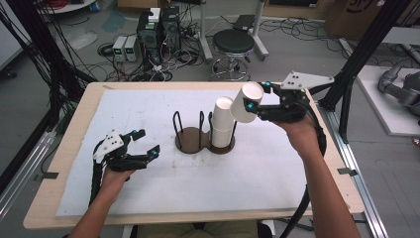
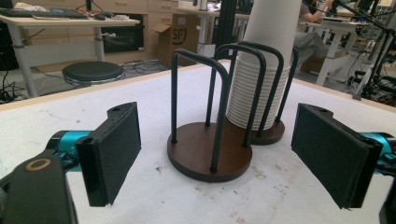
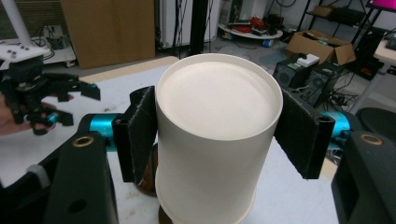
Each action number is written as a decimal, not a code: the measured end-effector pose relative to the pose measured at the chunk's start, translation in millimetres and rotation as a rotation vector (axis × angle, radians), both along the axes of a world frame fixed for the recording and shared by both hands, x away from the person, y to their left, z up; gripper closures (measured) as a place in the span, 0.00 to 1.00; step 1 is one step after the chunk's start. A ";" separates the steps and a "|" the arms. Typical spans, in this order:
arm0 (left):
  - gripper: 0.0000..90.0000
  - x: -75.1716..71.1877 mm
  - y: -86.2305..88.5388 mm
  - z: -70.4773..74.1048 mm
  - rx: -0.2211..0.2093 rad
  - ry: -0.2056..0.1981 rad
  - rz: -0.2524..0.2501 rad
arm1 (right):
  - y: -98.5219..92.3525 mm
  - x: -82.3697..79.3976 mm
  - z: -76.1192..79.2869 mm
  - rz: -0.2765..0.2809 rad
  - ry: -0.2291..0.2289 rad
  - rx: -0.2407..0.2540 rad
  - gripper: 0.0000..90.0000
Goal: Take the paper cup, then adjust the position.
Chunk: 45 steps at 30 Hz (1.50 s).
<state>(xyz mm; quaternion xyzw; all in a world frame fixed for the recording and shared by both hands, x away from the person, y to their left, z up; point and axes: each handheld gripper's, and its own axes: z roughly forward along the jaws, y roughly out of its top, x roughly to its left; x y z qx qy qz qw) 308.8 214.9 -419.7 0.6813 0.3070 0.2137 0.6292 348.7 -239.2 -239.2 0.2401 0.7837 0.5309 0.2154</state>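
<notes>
My right gripper [image 1: 257, 96] is shut on a white paper cup [image 1: 245, 104], which hangs tilted above and just right of the stack of white cups [image 1: 223, 121]. In the right gripper view the cup [image 3: 217, 140] shows its closed bottom, and both pads [image 3: 140, 135] press on its sides. The stack stands upside down in the right bay of a dark wire cup holder [image 1: 190, 139] with a brown base; the left bay holds nothing. My left gripper [image 1: 148, 142] rests open on the white mat, left of the holder. The left gripper view faces the holder [image 2: 210, 156] and stack [image 2: 254, 88] between its wide-apart pads [image 2: 112, 149].
A white mat [image 1: 148, 183] covers the wooden table [image 1: 74, 129]. Beyond the far edge stand a black stool [image 1: 233, 44], computers and cables on the floor. A black frame post [image 1: 351, 64] rises at the right.
</notes>
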 end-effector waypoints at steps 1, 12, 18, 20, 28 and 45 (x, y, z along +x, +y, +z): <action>0.17 -0.2 -0.3 0.3 -0.001 -0.003 0.000 | -3.2 -3.3 -3.2 0.002 0.001 0.001 0.38; 0.17 -6.4 -7.6 3.8 0.017 -0.037 -0.026 | -18.8 -28.0 -56.6 0.016 0.047 -0.009 0.38; 0.17 -8.5 -14.8 3.9 0.029 -0.044 -0.071 | -16.9 -30.6 -82.9 0.042 0.065 -0.008 0.38; 0.17 -9.3 -16.3 4.6 0.010 -0.046 -0.078 | -15.0 -30.9 -87.6 0.047 0.067 -0.012 0.38; 0.16 -9.3 -25.7 4.9 -0.004 -0.032 -0.112 | -8.7 -32.2 -95.2 0.059 0.065 -0.035 0.38; 0.16 -17.3 -49.6 9.4 0.005 -0.048 -0.241 | 6.8 -41.5 -97.9 0.132 0.057 -0.015 0.38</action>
